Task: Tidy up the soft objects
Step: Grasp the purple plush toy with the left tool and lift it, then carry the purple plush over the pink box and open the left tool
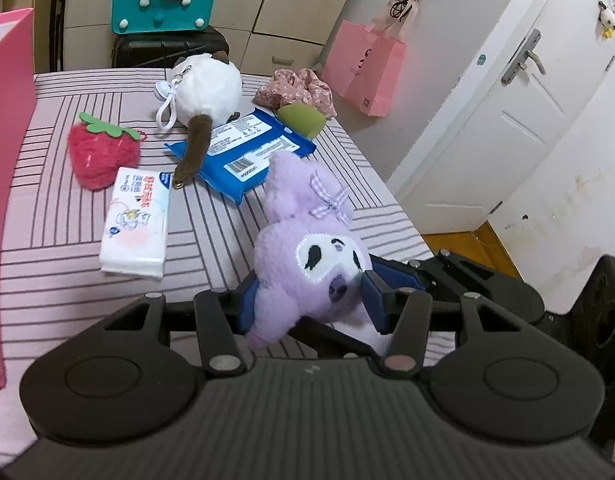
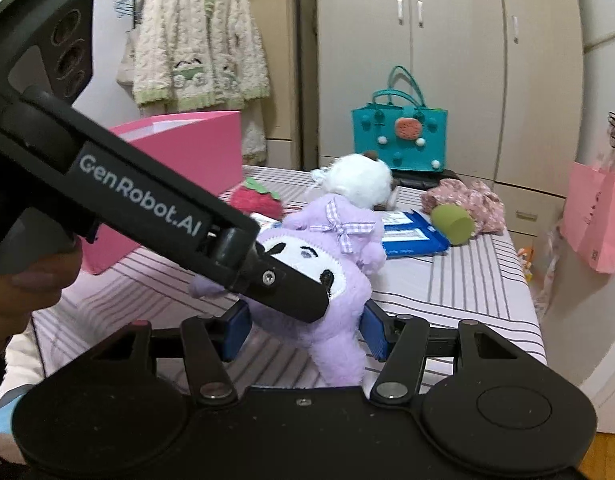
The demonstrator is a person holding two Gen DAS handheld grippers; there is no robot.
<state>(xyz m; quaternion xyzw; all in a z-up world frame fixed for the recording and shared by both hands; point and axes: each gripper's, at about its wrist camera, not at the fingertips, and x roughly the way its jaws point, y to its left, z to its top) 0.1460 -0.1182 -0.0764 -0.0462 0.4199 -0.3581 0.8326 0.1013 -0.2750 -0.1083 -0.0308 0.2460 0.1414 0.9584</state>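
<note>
Here we grip the purple plush (image 1: 307, 256) with both grippers at once, above the near right corner of the striped bed (image 1: 59, 208). Our left gripper (image 1: 311, 300) has its blue pads (image 1: 249, 304) pressed into the toy's cheeks; our right gripper (image 2: 303, 332) is clamped on its lower body. In the right wrist view the left tool's black arm crosses the plush's face and hides part of it, and whether the toy touches the bed we cannot tell.

The bed's right edge runs close beside the plush, with bare floor and a white door (image 1: 507, 120) past it. Open striped sheet lies along the near edge.

Further back sit a tissue pack (image 1: 135, 224), a strawberry plush (image 1: 99, 152), a blue wipes packet (image 1: 243, 148), a white plush (image 1: 207, 88), a green cup (image 1: 301, 120) and a floral scrunchie (image 1: 295, 88). A pink box (image 2: 179, 160) stands at the left edge, cut off in the left wrist view; only the right wrist view shows the hanging cardigan (image 2: 199, 40).
</note>
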